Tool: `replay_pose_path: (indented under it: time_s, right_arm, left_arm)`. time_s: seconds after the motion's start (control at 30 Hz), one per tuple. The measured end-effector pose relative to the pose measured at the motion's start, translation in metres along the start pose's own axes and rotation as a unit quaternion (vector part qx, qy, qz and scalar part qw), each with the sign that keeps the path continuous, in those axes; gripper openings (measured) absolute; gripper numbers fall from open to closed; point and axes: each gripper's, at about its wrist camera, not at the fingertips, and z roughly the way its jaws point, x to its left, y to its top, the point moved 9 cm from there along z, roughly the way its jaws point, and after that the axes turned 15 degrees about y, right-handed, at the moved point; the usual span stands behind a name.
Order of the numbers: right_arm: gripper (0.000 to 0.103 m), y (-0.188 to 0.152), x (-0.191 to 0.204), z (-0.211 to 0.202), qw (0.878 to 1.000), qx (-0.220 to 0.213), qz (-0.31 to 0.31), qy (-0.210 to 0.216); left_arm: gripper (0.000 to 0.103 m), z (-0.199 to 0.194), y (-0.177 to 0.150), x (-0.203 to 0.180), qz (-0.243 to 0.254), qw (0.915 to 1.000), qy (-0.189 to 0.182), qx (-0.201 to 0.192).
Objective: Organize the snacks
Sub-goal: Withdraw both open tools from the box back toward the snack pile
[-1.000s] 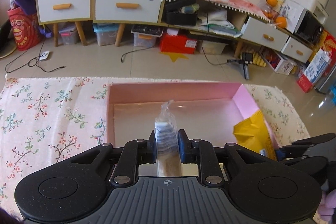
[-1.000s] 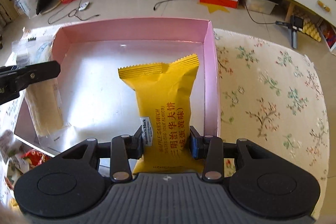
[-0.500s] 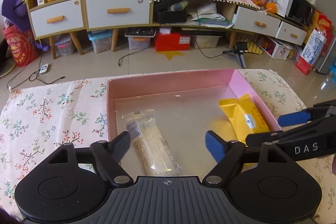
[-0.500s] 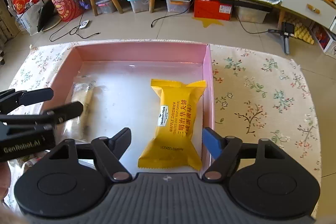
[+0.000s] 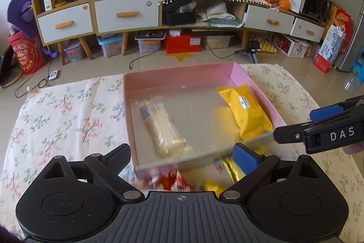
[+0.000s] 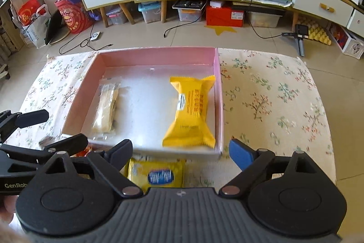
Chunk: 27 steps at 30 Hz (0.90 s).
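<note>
Both my grippers hang empty at the near edge of the pink box (image 6: 217, 92). Left gripper (image 5: 182, 157): jaws wide apart. Right gripper (image 6: 180, 150): jaws wide apart. Inside the box, the clear-wrapped snack (image 6: 107, 108) lies at left, the yellow sandwich pack (image 6: 191, 112) against the right wall. Another yellow packet (image 6: 157, 174) sits on the floral tablecloth (image 6: 273, 101), just outside the box.
</note>
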Motion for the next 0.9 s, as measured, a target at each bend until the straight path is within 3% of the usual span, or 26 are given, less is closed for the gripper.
replay_pose_path:
  time_s: [0.47, 0.9]
  right_arm:
    - [0.098, -0.05, 0.008, -0.032, 1.0, -0.023, -0.009, -0.008]
    - [0.102, -0.084, 0.014, -0.029, 0.998, -0.042, -0.038, -0.011]
  left_arm:
    - [0.1, -0.041, -0.053, 0.009, 0.009, 0.9999, 0.012, 0.001]
    - [0.1, -0.04, -0.096, 0.017, 0.019, 0.9998, 0.001, 0.004]
